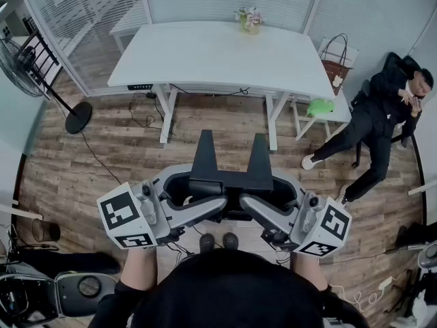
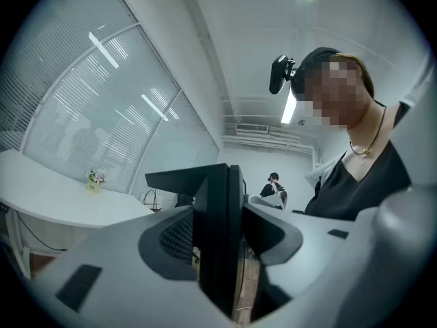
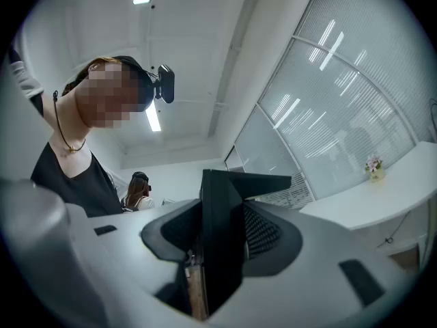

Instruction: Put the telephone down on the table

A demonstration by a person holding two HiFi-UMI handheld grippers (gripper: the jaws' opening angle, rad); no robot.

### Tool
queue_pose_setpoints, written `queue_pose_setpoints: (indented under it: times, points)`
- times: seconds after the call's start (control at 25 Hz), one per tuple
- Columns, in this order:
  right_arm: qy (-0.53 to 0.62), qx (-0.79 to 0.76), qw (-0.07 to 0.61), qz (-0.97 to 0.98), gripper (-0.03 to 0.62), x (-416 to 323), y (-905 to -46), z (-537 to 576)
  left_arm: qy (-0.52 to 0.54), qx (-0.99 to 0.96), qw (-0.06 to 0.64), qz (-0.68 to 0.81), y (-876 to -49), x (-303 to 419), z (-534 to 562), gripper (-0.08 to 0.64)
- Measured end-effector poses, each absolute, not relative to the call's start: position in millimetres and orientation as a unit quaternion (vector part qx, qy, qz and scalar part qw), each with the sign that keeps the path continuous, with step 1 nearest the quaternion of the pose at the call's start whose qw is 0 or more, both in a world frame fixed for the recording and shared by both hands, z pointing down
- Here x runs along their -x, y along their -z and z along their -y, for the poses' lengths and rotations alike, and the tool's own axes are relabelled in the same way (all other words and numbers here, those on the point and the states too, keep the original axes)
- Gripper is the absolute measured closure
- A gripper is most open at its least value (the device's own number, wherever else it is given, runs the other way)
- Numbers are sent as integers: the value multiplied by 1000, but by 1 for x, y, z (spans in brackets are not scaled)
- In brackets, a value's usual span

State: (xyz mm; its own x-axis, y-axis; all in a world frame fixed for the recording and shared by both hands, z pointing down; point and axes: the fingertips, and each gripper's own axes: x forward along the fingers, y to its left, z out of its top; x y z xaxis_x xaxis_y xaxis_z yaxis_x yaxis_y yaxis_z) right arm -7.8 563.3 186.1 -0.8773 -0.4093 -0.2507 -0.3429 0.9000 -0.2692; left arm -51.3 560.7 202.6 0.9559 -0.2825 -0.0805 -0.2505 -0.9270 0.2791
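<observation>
I hold a black telephone (image 1: 231,171), a flat dark body with two raised prongs, between both grippers, in the air above the wooden floor and short of the white table (image 1: 205,57). My left gripper (image 1: 205,195) grips its left side and my right gripper (image 1: 258,195) its right side. In the left gripper view the telephone (image 2: 218,231) stands edge-on between the grey jaws, which press on both faces. The right gripper view shows the same: the telephone (image 3: 220,238) is clamped edge-on. My left gripper (image 2: 218,248) and right gripper (image 3: 218,248) are both shut on it.
A small vase of flowers (image 1: 249,20) stands at the table's far edge. A standing fan (image 1: 31,63) is at the left. At the right are a white stool (image 1: 321,115) with a green thing, a bag (image 1: 336,65) and a seated person (image 1: 382,115). Cables lie under the table.
</observation>
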Motion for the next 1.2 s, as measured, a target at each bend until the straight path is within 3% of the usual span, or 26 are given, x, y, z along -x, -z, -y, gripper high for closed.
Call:
queue_pose_setpoints:
  times: [0.6,0.84,1.2]
  points:
    - [105,196,151,-963,403,24,-181,-575,62,-980,129,137,-197,68,-572,345]
    - [70,210,104,-970,383,41,-187,-580,51,-982,118,139,-202,78,-579,347]
    - [68,218,114,-967,393,79,-186,-576,62,-984,115,118,-201,116,-573,350]
